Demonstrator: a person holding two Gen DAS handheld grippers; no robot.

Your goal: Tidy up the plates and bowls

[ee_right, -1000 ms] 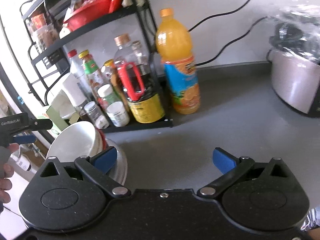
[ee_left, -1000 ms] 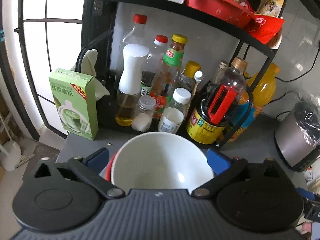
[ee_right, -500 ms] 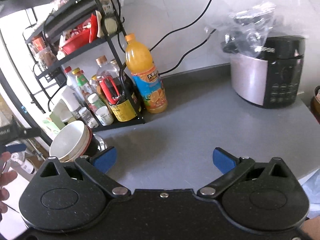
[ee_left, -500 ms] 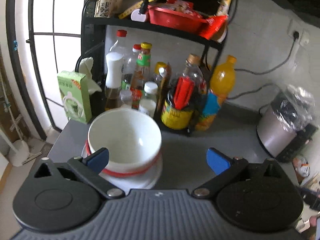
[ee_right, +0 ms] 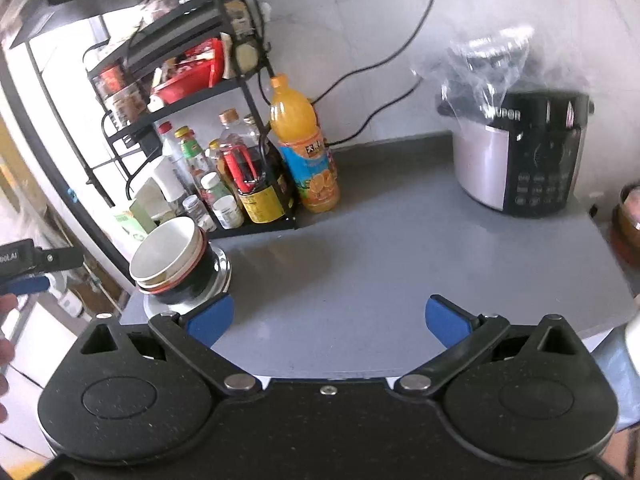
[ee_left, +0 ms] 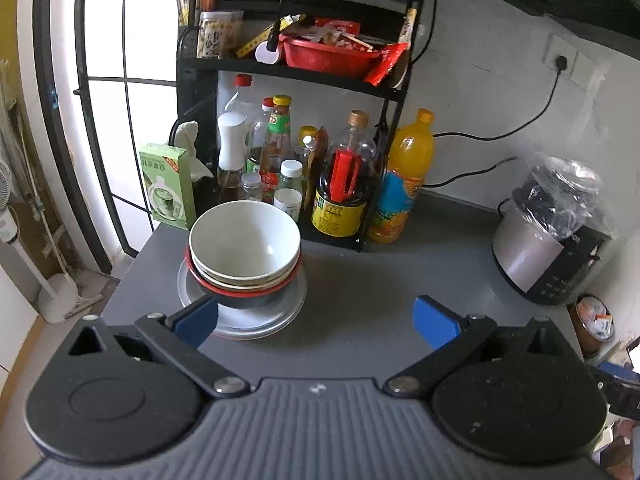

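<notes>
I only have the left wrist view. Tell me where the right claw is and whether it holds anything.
Observer: The right claw is open and empty, above the near edge of the counter, right of the bowl stack.
Operator: Check my left claw from outside.
Observer: The left claw sits left of the stack, apart from it and touching nothing.
Operator: Describe the stack's side.
Observer: Under the red rim, the lowest bowl is a black bowl. It rests on a shiny metal plate.
</notes>
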